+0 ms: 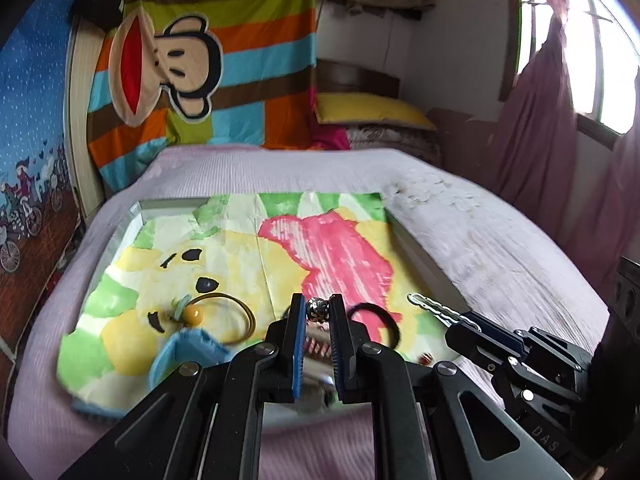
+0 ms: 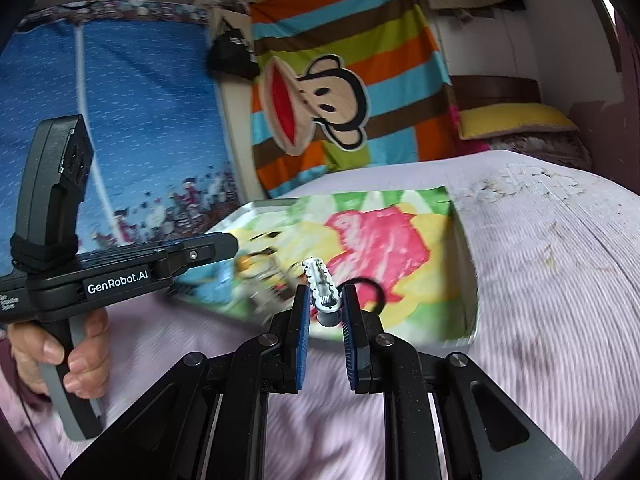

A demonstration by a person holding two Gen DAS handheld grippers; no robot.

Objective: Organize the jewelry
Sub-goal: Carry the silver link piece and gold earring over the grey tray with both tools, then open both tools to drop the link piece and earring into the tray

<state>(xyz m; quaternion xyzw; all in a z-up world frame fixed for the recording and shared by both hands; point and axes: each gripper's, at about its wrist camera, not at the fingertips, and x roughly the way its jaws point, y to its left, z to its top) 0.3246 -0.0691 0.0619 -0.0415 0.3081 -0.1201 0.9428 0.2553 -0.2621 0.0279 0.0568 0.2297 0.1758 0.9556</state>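
Left gripper (image 1: 318, 310): my jaws grasp a small patterned silver bead (image 1: 319, 309) at their tips, above the near part of the tray (image 1: 420, 252).
Right gripper (image 2: 325, 300): my jaws grasp a silver hair clip (image 2: 320, 280), which stands up and forward from them.
Tray: on the bed (image 1: 480, 224), lined with a bright cartoon cloth (image 1: 320, 240).
In the tray: a yellow bead hair tie (image 1: 224, 312), a black hair tie (image 1: 380, 320), a blue pouch (image 1: 184, 352).
Person's hand (image 2: 56, 352): I see it wrapped round the left gripper's handle.
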